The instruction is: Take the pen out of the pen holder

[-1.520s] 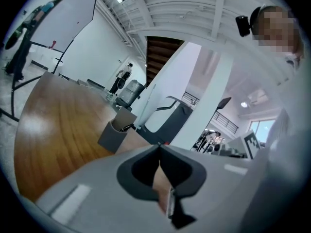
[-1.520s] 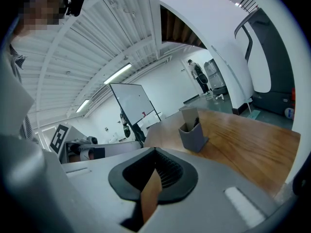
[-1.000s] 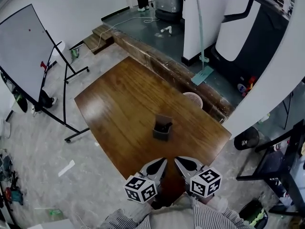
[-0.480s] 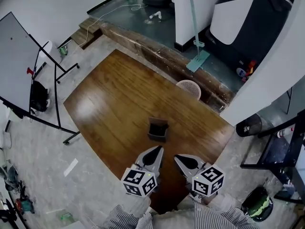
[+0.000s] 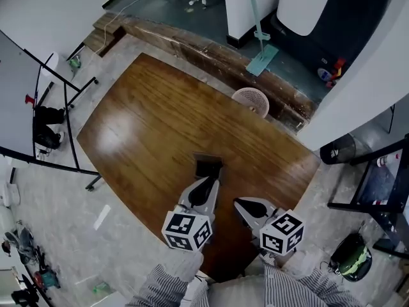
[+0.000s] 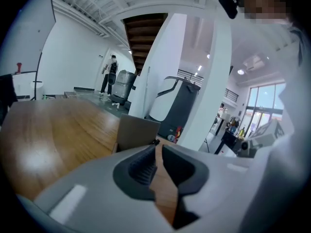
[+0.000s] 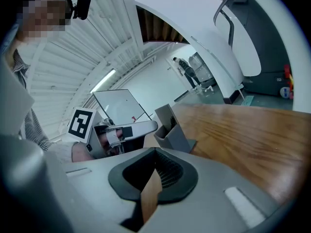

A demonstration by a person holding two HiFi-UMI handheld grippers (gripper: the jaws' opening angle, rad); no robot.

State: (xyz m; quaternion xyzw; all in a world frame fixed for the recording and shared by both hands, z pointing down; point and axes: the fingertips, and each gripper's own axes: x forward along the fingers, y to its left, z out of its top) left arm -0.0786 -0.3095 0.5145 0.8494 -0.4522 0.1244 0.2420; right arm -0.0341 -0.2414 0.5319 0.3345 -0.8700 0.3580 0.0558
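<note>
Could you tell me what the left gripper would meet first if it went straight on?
Most likely the pen holder, which stands right ahead of the left gripper. The gripper's jaws are opening, with nothing between them.

No words, numbers or brand names could be read on anything in view. The only printed marks were black-and-white square patterns on the marker cube (image 5: 186, 230) of the left gripper (image 5: 209, 182) and the marker cube (image 5: 282, 233) of the right gripper (image 5: 238, 203). They held no letters or digits.
</note>
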